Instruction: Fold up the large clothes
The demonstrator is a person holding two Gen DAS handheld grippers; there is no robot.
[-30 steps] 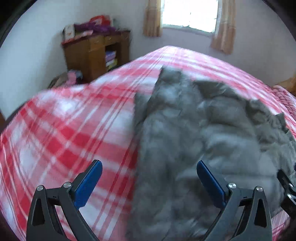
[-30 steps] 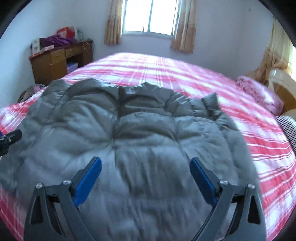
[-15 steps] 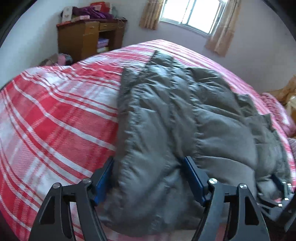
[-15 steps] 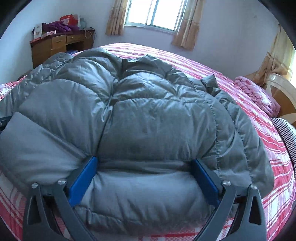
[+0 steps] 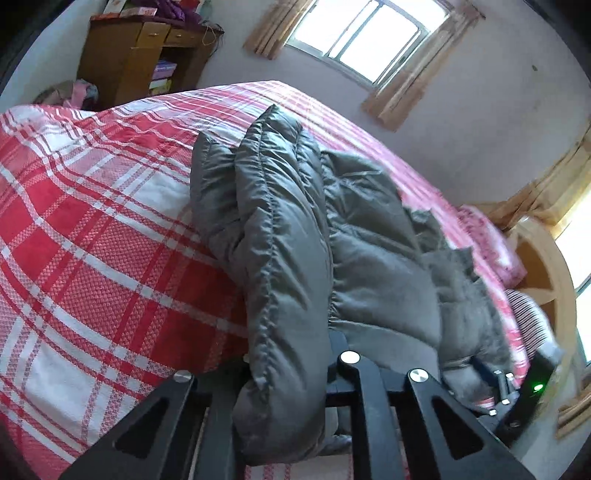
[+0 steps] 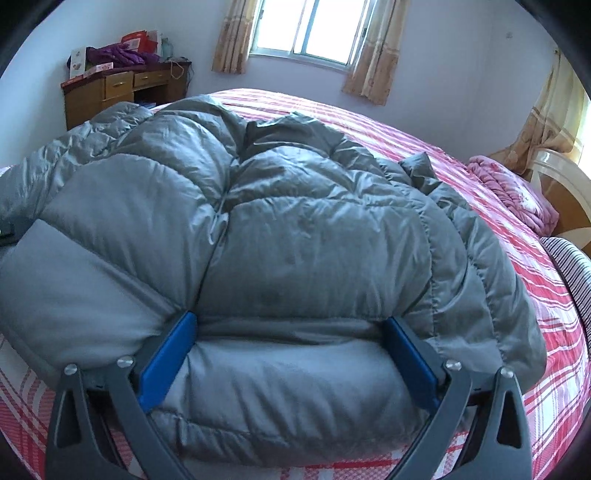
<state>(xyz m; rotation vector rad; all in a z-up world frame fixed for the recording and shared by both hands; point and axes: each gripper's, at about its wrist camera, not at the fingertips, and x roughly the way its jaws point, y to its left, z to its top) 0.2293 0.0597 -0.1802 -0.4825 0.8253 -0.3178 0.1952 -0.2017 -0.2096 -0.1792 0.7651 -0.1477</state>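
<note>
A grey puffer jacket point(image 6: 295, 229) lies spread on a bed with a red and white plaid cover point(image 5: 92, 258). In the left wrist view the jacket point(image 5: 288, 258) runs away from me, and my left gripper point(image 5: 288, 354) is shut on its near hem edge, the fabric bunched between the fingers. My right gripper point(image 6: 291, 350) is wide open with the near hem between its blue pads point(image 6: 166, 358), the jaws not closed on it. The right gripper also shows at the lower right of the left wrist view point(image 5: 502, 384).
A wooden desk point(image 6: 125, 92) with clutter stands by the far left wall. A window with curtains point(image 6: 310, 29) is behind the bed. A pink blanket point(image 6: 517, 192) and a striped pillow point(image 6: 569, 280) lie near the headboard at the right.
Both grippers have moved in onto the near hem. My left gripper has closed on the jacket edge. My right gripper has stayed open around the hem.
</note>
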